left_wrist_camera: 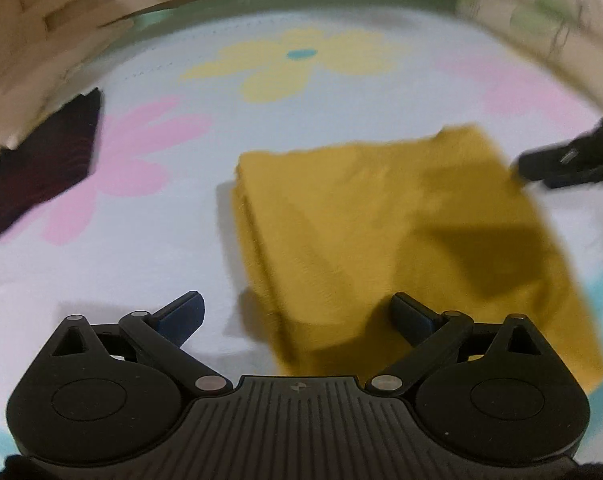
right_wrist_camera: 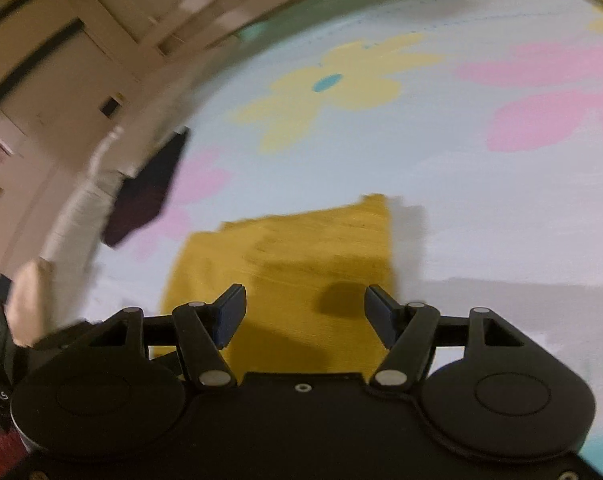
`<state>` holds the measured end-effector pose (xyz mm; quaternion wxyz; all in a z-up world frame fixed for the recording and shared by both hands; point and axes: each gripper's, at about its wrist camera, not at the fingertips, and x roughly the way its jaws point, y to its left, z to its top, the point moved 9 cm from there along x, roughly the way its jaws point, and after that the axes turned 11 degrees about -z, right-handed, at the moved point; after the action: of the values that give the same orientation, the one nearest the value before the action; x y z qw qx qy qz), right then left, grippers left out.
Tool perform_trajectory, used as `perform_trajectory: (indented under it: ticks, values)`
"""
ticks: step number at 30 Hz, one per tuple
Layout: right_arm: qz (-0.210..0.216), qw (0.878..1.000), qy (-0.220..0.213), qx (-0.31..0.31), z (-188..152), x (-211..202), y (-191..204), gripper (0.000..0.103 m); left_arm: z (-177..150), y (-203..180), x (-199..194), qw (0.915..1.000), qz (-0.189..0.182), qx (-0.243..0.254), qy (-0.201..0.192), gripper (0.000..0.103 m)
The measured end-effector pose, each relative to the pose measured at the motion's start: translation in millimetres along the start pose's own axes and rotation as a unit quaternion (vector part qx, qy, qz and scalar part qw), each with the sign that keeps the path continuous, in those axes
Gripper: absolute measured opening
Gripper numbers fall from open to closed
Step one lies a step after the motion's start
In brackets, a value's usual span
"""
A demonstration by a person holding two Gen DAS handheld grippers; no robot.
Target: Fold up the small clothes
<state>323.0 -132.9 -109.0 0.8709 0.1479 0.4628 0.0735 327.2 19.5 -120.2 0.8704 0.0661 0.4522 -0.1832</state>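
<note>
Because the yellow cloth (left_wrist_camera: 401,240) lies folded on the sheet (left_wrist_camera: 141,264), soft and light, I would pinch a near corner; left gripper (left_wrist_camera: 297,316) and right gripper (right_wrist_camera: 305,312) hover spread, empty.

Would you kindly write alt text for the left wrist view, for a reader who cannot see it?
A folded mustard-yellow cloth lies on a pale flower-print sheet, just ahead of the open left gripper, which holds nothing. A dark folded garment sits far left, and the right gripper enters from the right edge; the image is motion-blurred.
</note>
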Motion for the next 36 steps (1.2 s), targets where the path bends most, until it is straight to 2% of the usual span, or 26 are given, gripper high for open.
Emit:
perform_trajectory:
  ticks: [3,6,10,17,20,23,25,27,29,32,36]
  values:
    - [-0.02,1.0,0.003,-0.019,-3.0,3.5,-5.6,0.07,2.7,12.4,3.8,0.9992,-0.017,-0.036,-0.008,0.103]
    - [-0.045,0.997,0.005,-0.063,-7.0,13.6,-6.0,0.07,5.3,24.6,5.7,0.9984,-0.009,-0.055,-0.009,0.103]
    - [-0.054,0.995,-0.003,-0.087,-3.7,29.7,-10.3,0.07,0.6,38.5,10.5,0.9915,-0.044,-0.122,-0.007,0.103]
    - [-0.072,0.993,-0.028,-0.088,12.4,49.0,-13.6,0.076,4.2,36.5,6.5,0.9902,-0.038,-0.134,-0.01,0.102]
    - [-0.066,0.995,-0.028,-0.076,13.8,48.6,-14.6,0.081,18.1,39.5,-9.9,0.986,-0.035,-0.156,-0.048,0.101]
    - [-0.052,0.996,-0.025,-0.065,13.2,46.8,-17.3,0.081,35.4,42.1,-16.9,0.9788,-0.047,-0.183,-0.079,0.101]
    - [-0.044,0.997,-0.023,-0.061,12.4,44.3,-20.3,0.08,41.4,43.3,-7.9,0.9803,-0.036,-0.18,-0.073,0.101]
    - [-0.039,0.997,-0.021,-0.057,11.8,43.0,-23.3,0.08,41.7,46.9,9.1,0.9848,-0.005,-0.166,-0.053,0.101]
    - [-0.038,0.997,-0.02,-0.057,10.5,41.3,-24.4,0.08,37.5,52.7,24.5,0.9855,0.013,-0.165,-0.035,0.102]
    - [-0.035,0.997,-0.021,-0.061,10.6,41.9,-24.7,0.08,34.9,63.1,32.6,0.9805,0.006,-0.191,-0.046,0.103]
    - [-0.033,0.997,-0.019,-0.06,11.6,43.8,-23.3,0.082,39.3,66.6,28.7,0.982,0.007,-0.184,-0.044,0.102]
